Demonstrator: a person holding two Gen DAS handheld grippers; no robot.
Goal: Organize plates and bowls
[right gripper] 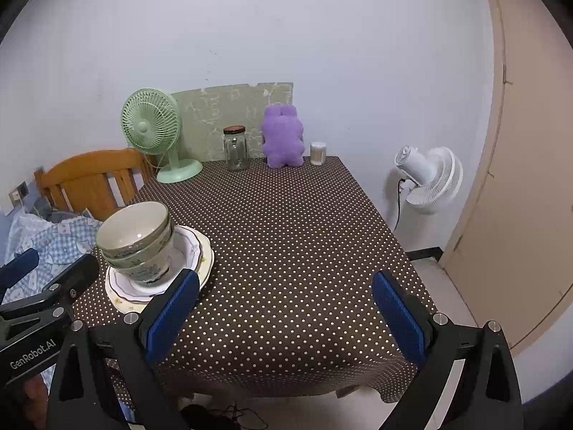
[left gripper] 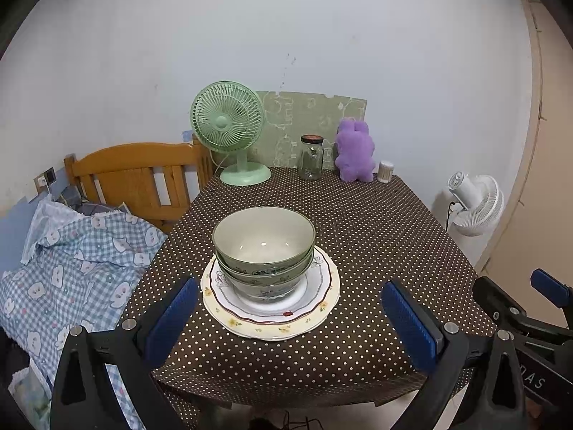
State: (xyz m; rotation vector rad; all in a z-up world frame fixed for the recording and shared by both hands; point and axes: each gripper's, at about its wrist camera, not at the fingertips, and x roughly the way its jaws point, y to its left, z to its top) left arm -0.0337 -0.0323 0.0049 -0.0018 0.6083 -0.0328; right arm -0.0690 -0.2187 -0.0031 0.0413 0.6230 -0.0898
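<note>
A stack of green bowls (left gripper: 264,251) sits nested on a stack of plates (left gripper: 322,297) on the brown dotted table (left gripper: 376,251), near its front left. The top plate is white with a dark rim line, the one under it cream with small flowers. My left gripper (left gripper: 290,319) is open and empty, its blue pads to either side of the plates, just in front of them. My right gripper (right gripper: 286,311) is open and empty over the table's front edge, to the right of the bowls (right gripper: 138,240) and plates (right gripper: 204,254).
At the table's back stand a green desk fan (left gripper: 229,129), a glass jar (left gripper: 311,157), a purple plush toy (left gripper: 354,150) and a small white container (left gripper: 386,171). A wooden bed frame (left gripper: 143,175) with blue checked bedding (left gripper: 78,261) lies left. A white floor fan (right gripper: 429,175) stands right.
</note>
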